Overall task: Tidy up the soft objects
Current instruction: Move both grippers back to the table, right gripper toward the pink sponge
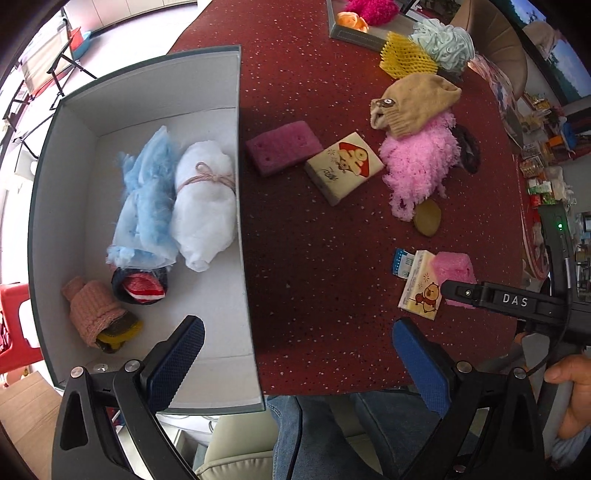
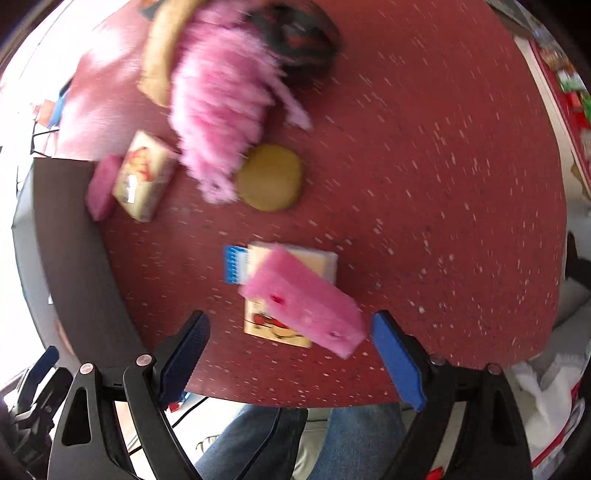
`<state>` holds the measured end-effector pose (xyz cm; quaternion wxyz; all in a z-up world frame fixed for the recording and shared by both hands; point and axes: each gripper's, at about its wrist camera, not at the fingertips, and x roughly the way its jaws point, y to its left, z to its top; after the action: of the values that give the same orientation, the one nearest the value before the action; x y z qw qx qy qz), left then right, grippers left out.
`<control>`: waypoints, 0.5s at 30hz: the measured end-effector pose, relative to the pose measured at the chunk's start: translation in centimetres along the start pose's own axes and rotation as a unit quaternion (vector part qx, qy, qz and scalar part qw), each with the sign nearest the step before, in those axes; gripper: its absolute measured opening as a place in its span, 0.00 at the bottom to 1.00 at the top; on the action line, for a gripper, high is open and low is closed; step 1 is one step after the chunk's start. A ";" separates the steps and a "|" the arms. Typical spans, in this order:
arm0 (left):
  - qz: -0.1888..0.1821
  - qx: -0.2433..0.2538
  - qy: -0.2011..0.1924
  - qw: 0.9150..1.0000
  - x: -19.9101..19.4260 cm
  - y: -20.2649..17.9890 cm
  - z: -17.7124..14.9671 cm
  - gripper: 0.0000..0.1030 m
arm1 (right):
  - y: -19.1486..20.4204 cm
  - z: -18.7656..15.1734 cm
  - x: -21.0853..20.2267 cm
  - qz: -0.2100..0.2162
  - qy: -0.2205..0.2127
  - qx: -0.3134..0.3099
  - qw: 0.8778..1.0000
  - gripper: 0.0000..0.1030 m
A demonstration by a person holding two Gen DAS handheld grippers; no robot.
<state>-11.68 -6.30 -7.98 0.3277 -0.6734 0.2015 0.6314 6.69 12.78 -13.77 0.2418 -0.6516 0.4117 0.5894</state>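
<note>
Left gripper [image 1: 295, 354] hung over the counter's [image 1: 314, 258] near edge, jaws released, nothing between them. One pad sat above the grey box [image 1: 243, 229], the other above bare red surface. Box stood at the counter's left, its right wall bordering a wide open strip of counter.

Inside the box: blue fluffy bundle [image 1: 146, 199] and white bundle [image 1: 205, 206] tied with pink cord, touching side by side; a red-and-dark rolled piece [image 1: 142, 288] just below them; a pink knit piece [image 1: 92, 314] in the near corner.

Right gripper [image 2: 288, 350] pointed down near the counter's near edge, jaws spread wide, gripping nothing. Pink foam block [image 2: 303, 299] lay between and just ahead of its pads, resting on a cartoon tissue pack [image 2: 273, 328], a blue item [image 2: 234, 264] poking out beside it. View was motion-blurred.

Farther in: magenta sponge [image 1: 282, 147] touching a second tissue pack [image 1: 343, 168]; pink shaggy piece [image 1: 419, 162] under a tan knit hat [image 1: 413, 103]; tan round pad [image 1: 426, 219] just beside the shag. Yellow foam net [image 1: 404, 55] and pale bath pouf [image 1: 443, 44] by a far tray [image 1: 351, 35]. Open counter lay to the right of the foam block.
</note>
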 end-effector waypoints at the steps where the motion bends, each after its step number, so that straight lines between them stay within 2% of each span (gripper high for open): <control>1: 0.000 0.002 0.003 1.000 0.2 -0.4 0.1 1.00 | -0.4 -0.1 0.4 0.001 0.006 0.005 1.000 0.89; 7: 0.009 0.006 0.021 1.000 1.0 -1.9 0.0 1.00 | -0.4 -1.0 2.6 0.002 0.023 -0.011 1.000 0.89; 15: 0.030 0.026 0.033 0.999 2.0 -4.0 -0.1 1.00 | 1.4 -1.6 4.2 -0.055 -0.013 -0.086 0.995 0.89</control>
<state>-8.62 -3.30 -9.19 0.3193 -0.6787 0.2480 0.6131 6.28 9.64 -17.33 0.2220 -0.6844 0.3194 0.6167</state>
